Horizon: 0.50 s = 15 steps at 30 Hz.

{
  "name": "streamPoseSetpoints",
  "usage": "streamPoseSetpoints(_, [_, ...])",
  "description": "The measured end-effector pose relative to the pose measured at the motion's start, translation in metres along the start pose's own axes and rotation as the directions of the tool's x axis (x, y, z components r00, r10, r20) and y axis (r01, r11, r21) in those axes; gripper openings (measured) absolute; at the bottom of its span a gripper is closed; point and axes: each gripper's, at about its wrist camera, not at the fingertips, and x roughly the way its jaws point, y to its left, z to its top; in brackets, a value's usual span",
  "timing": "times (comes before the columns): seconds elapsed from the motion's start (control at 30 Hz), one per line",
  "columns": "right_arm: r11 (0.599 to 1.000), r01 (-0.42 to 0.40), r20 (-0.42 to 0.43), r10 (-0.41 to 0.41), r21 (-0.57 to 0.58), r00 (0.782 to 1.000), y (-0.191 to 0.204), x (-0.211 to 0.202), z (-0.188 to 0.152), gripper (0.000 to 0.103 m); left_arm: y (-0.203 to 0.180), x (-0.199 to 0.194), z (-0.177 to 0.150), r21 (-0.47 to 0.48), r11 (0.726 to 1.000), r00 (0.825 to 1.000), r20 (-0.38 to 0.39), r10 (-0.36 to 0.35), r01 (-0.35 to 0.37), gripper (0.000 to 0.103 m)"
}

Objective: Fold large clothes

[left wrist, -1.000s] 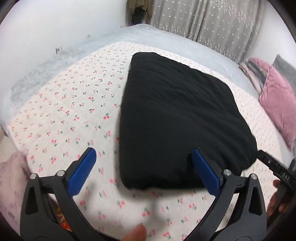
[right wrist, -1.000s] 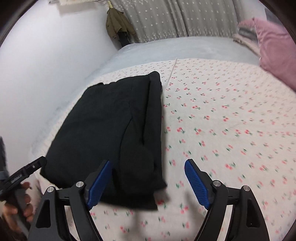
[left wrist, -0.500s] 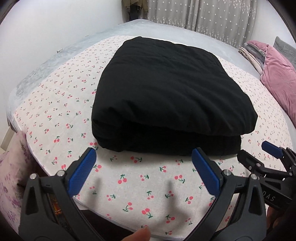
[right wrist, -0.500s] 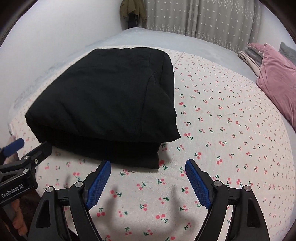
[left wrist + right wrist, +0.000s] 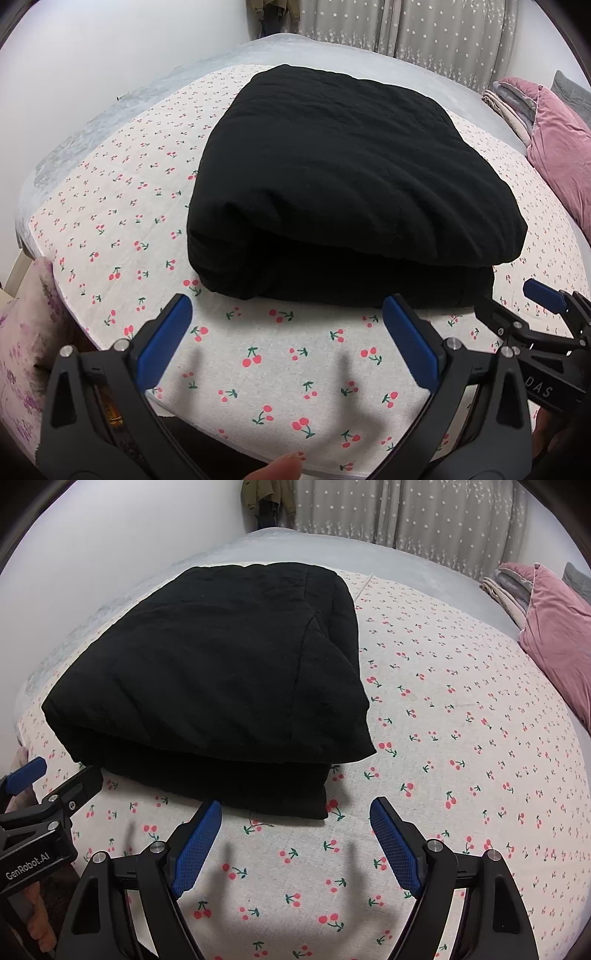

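Black garment [image 5: 343, 192], thick and padded, lies folded into a bulky rectangle on the cherry-print sheet [image 5: 277, 362] that covers the near part of the bed [image 5: 332, 48]. In the left wrist view it fills the middle of the frame, its near edge showing two stacked layers with a rounded fold at the near left corner. In the right wrist view the same garment [image 5: 221, 679] sits to the left of centre, with a seam running down its right side and bare cherry-print sheet [image 5: 461, 738] stretching away to the right. The left tool [image 5: 288, 343] hovers just short of the garment's near edge, its blue pads [image 5: 164, 343] wide apart and holding nothing. The right tool [image 5: 295, 842] hangs likewise near the garment's near right corner, blue pads [image 5: 395, 849] spread and empty. Each tool shows at the edge of the other's view: the right one low on the right, the left one [image 5: 33, 812] low on the left. A pink pillow [image 5: 557, 147] and a stack of folded linens [image 5: 506, 99] lie at the far right of the bed. Grey star-patterned curtains [image 5: 406, 513] hang along the far wall, with an olive jacket [image 5: 266, 494] hanging to their left.
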Motion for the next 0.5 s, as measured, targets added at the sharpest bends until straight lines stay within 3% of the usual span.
streamPoseSetpoints(0.5, [1.0, -0.001, -0.007, 0.001, -0.005, 1.0, -0.001, 0.0043, 0.0002, 0.084, -0.0022, -0.0026, -0.0024, 0.005, 1.0, 1.0, 0.005, -0.002, 0.001, 0.102])
